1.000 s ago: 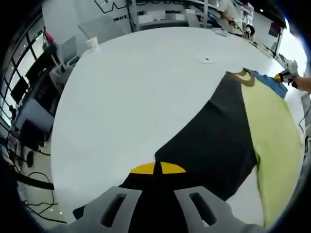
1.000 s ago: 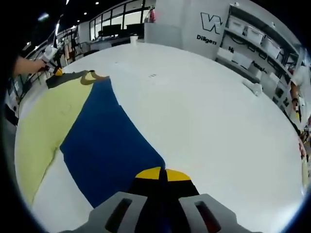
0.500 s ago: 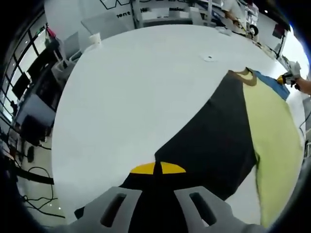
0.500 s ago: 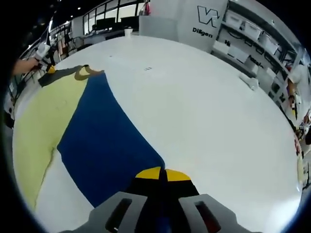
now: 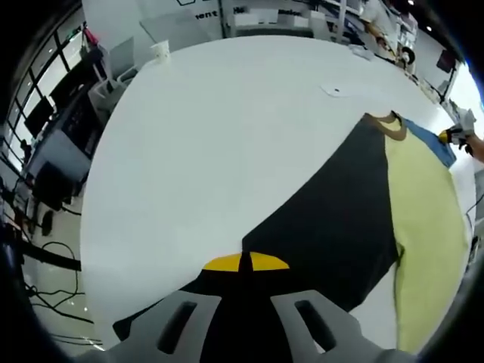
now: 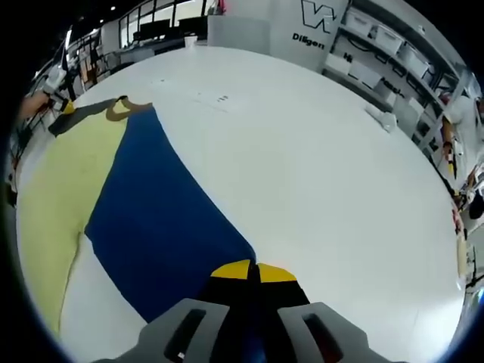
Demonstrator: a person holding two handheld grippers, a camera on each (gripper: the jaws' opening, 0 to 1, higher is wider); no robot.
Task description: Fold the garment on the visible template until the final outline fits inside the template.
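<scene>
White surface [image 5: 212,136] carries the garment [image 5: 333,219] stretched between the 2 claws — left claw [image 5: 246,261] clamped on its black edge, right claw [image 6: 253,271] on its blue edge — so an uneven pull could slip a corner free and skew the fold off the yellow template [image 6: 57,189].

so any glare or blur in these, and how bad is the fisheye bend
Left gripper view: sharp, even light, table edge bows strongly, bright window blown out at far right. Right gripper view: also sharp, garment edges curve, shelves lean, no glare on the table.
</scene>
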